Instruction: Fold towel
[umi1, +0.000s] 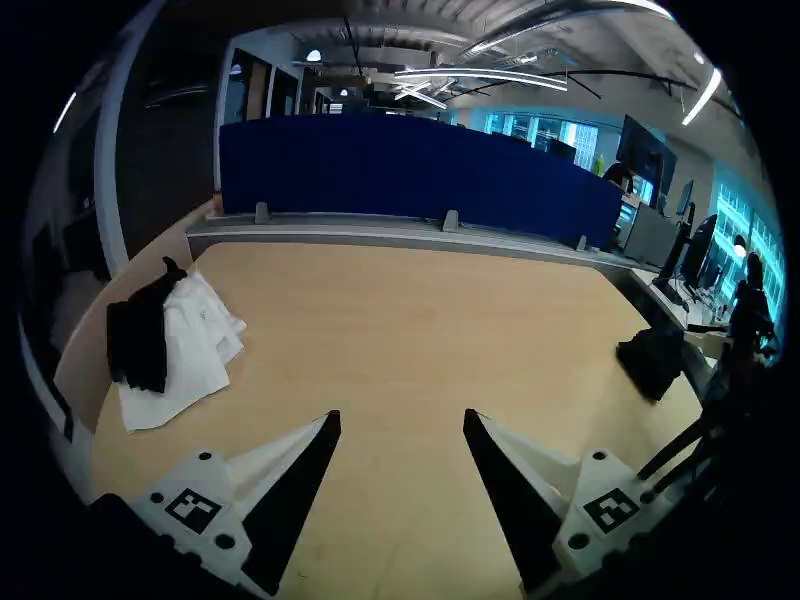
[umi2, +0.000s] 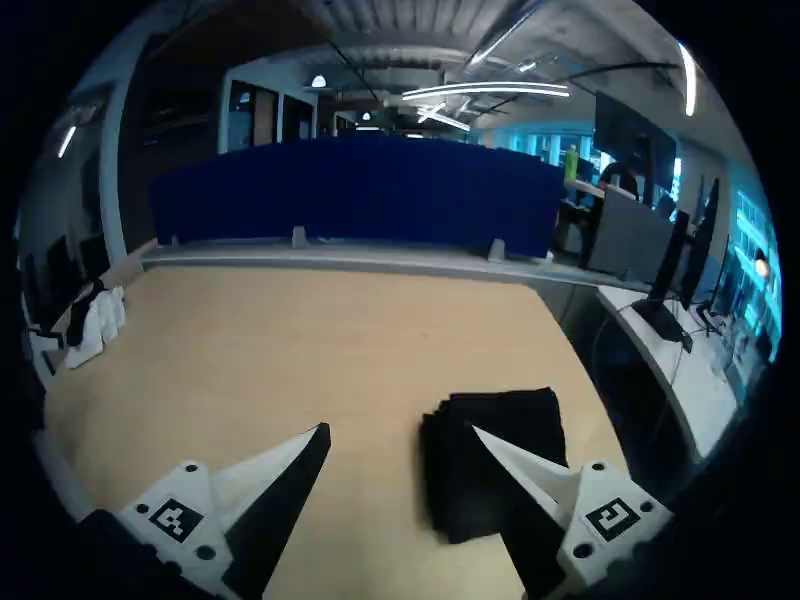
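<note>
**A:** What sits closest in the left gripper view?

**B:** The left hand-held gripper (umi1: 401, 415). Its two white fingers with black inner faces rise from the bottom edge. They are spread wide, with the bare light wooden surface (umi1: 400, 320) between them.

**A:** And in the right gripper view?

**B:** Much the same: the right hand-held gripper (umi2: 400, 430) is at the bottom, also spread wide. Here a folded black towel (umi2: 500, 415) lies on the surface in the lower right of centre. Its left edge shows in the gap between the fingers, and the rest runs behind the right-hand finger. I cannot tell whether that finger touches it.

**A:** Where is that towel in the left gripper view?

**B:** It looks small at the middle right (umi1: 652, 362), near the right edge of the surface and well apart from the fingers.

**A:** Anything else lying there?

**B:** At the middle left of the left gripper view there is a crumpled white cloth (umi1: 195, 345), with a black cloth (umi1: 140, 340) lying over its left side. The right gripper view has the same pile tiny at the far left edge (umi2: 95, 320), too small to make out its folds.

**A:** And behind?

**B:** A long dark blue partition (umi1: 400, 175) stands along the far edge of the surface, across the upper middle of both views (umi2: 350, 190).
</note>
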